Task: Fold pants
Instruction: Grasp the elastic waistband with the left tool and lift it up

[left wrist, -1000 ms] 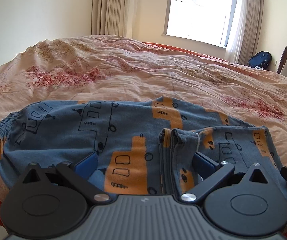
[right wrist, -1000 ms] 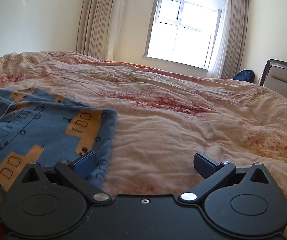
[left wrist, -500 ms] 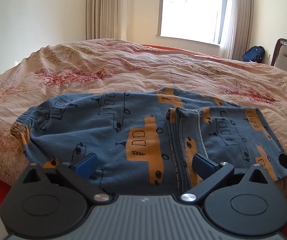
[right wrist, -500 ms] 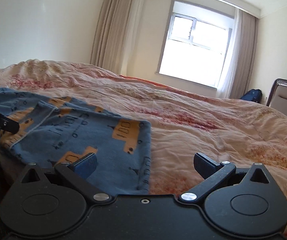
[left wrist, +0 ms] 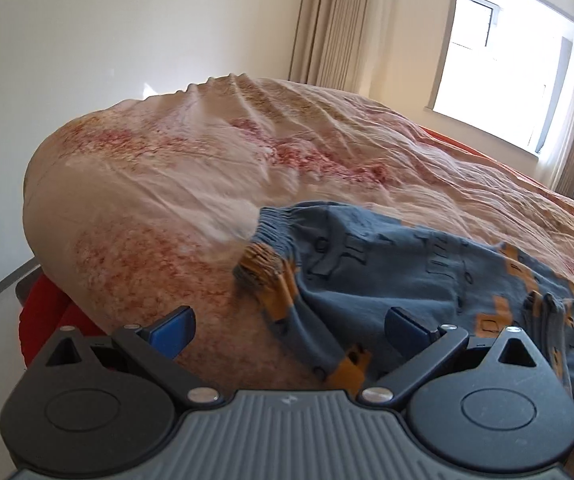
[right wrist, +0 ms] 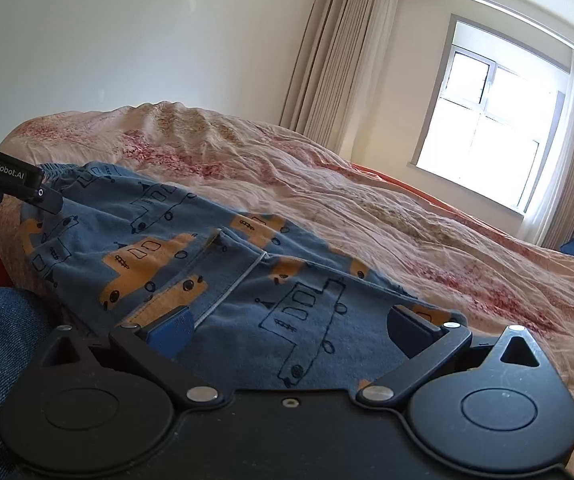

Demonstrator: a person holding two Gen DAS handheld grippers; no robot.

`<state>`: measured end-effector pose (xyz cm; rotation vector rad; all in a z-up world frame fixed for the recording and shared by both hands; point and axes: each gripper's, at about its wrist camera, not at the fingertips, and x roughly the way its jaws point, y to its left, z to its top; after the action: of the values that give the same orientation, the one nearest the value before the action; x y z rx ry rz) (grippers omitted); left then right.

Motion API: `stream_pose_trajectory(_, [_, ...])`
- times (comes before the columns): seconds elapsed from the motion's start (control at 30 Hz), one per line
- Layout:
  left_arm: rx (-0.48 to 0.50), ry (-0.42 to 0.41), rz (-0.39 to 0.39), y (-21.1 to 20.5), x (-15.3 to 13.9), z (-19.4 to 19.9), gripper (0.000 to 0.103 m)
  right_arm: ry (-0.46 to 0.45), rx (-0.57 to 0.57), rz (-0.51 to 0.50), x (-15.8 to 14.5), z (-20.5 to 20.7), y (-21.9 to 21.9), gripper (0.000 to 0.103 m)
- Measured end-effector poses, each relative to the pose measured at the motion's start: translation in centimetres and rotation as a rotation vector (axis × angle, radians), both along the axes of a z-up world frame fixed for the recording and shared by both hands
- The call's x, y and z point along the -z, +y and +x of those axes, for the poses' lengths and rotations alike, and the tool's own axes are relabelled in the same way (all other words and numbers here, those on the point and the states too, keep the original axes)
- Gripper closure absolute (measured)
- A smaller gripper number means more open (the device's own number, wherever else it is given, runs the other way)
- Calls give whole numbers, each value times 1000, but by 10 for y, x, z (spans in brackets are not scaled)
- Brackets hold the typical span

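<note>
Nearest, the right gripper and left gripper both gape wide, holding nothing. Just beyond, the partly folded blue truck-print pants lie at the near edge of the floral bedspread. Pinching only one layer at the elastic waistband could drag the fold apart.

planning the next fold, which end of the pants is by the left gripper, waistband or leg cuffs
The waistband: its gathered elastic edge lies just ahead of the left gripper. The folded-over leg end sits at the right gripper instead.
</note>
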<state>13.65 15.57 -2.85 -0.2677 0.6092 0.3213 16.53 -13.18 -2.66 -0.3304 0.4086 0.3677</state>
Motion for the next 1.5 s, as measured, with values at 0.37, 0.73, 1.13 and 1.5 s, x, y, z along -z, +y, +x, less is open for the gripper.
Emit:
stream_pose_trajectory(0.37, [73, -79, 17, 2, 3, 16, 0, 61, 54, -44, 12, 11, 17, 0])
stream_pose_trajectory(0.73, [199, -161, 213, -45, -7, 12, 0, 64, 57, -68, 12, 11, 23, 0])
stream_pose_trajectory(1.13, [55, -173, -204, 34, 21, 3, 1, 73, 58, -50, 12, 12, 20, 0])
stream_pose_trajectory(1.5, [-139, -308, -587, 84, 39, -16, 41, 80, 56, -33, 9, 11, 14, 0])
